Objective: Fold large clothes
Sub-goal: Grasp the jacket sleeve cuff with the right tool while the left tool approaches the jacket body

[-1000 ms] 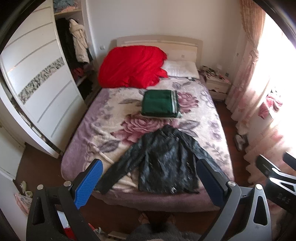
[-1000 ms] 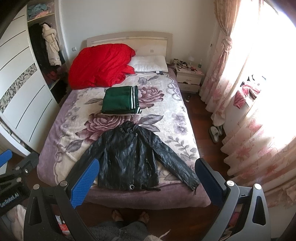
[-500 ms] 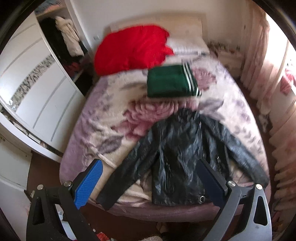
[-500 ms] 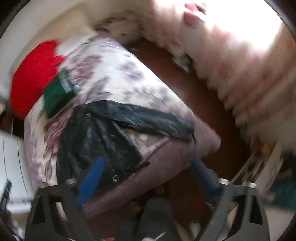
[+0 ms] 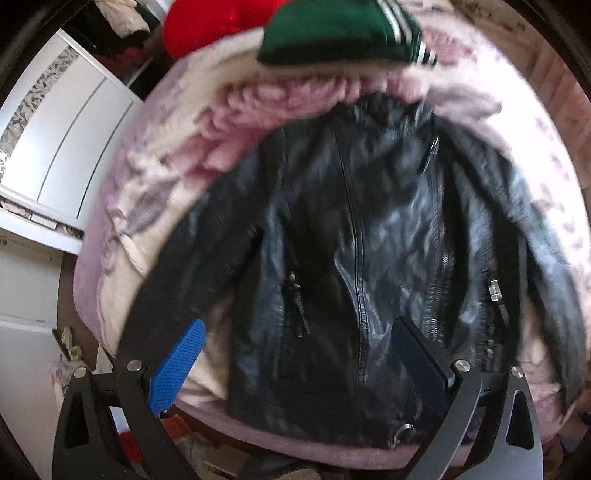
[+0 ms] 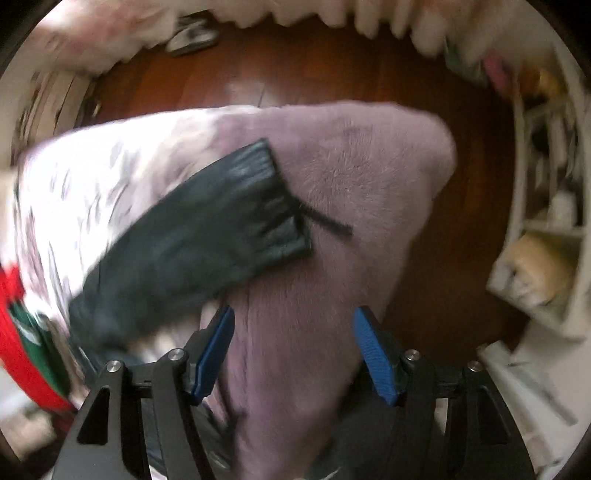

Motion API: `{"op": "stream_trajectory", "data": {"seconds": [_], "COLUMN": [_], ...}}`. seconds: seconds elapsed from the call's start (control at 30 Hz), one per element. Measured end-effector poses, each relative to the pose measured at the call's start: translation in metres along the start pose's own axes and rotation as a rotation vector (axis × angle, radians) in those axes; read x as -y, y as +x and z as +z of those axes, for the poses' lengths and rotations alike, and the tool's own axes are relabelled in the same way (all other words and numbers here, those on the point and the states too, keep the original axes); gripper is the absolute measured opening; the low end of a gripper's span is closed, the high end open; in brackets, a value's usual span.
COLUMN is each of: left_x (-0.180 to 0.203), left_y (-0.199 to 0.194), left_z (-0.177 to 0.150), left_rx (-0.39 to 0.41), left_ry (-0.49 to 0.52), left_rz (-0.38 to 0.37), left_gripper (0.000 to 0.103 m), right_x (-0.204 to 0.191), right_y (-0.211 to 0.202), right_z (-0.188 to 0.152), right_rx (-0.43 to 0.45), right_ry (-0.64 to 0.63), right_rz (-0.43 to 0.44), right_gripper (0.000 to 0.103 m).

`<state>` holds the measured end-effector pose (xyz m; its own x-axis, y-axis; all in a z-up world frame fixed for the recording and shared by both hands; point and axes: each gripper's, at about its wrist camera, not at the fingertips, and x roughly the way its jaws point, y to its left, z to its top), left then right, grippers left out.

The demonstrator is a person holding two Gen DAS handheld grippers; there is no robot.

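Observation:
A black leather jacket [image 5: 369, 236] lies flat, front up and zipped, on the flowered pink bedspread [image 5: 177, 155], sleeves spread to both sides. My left gripper [image 5: 299, 339] hangs open above its lower hem, nothing between the blue pads. In the right wrist view one black sleeve [image 6: 207, 225] ends at its cuff near the bed's corner. My right gripper [image 6: 293, 325] hovers over the purple blanket [image 6: 354, 177] just below that cuff; its jaws are closing and hold nothing. A folded green garment [image 5: 336, 29] lies beyond the collar.
A red quilt [image 5: 218, 26] is piled at the head of the bed. White wardrobe doors [image 5: 62, 147] stand at the left. Dark wooden floor [image 6: 317, 66] surrounds the bed corner, with a white shelf unit [image 6: 546, 206] at the right.
Both grippers have dropped from a high view of the whole bed down close to the jacket. The right one rolled and swung to the bed corner by the sleeve cuff, its jaws narrowing.

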<state>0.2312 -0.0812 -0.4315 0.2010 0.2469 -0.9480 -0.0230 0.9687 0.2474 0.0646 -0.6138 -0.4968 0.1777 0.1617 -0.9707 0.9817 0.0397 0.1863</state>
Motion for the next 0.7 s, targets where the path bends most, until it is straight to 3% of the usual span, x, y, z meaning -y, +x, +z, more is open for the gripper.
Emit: {"op": "stream_trajectory", "data": {"seconds": [0.17, 0.3, 0.33, 0.37, 0.43, 0.6, 0.7], "left_x": [0.029, 0.047, 0.051, 0.057, 0.067, 0.087, 0.098], "left_y": [0.043, 0.06, 0.061, 0.063, 0.065, 0.063, 0.064], "left_z": [0.007, 0.014, 0.014, 0.015, 0.015, 0.019, 0.02], "left_rx": [-0.022, -0.021, -0.019, -0.014, -0.009, 0.007, -0.001], "left_ry": [0.0, 0.015, 0.021, 0.033, 0.06, 0.095, 0.097], "left_rz": [-0.002, -0.015, -0.015, -0.021, -0.028, -0.055, -0.072], "left_gripper": [0.103, 0.103, 0.103, 0.103, 0.103, 0.103, 0.103], "right_x": [0.032, 0.031, 0.028, 0.026, 0.024, 0.02, 0.007], "right_y": [0.071, 0.089, 0.09, 0.089, 0.083, 0.052, 0.038], "right_z": [0.03, 0.024, 0.022, 0.02, 0.017, 0.028, 0.036], "right_rx": [0.009, 0.085, 0.114, 0.136, 0.185, 0.266, 0.28], "right_ry": [0.201, 0.238, 0.225, 0.211, 0.168, 0.096, 0.054], "right_rz": [0.208, 0.242, 0.234, 0.234, 0.217, 0.281, 0.261], "right_gripper": [0.069, 0.069, 0.06, 0.038, 0.011, 0.006, 0.006]}}
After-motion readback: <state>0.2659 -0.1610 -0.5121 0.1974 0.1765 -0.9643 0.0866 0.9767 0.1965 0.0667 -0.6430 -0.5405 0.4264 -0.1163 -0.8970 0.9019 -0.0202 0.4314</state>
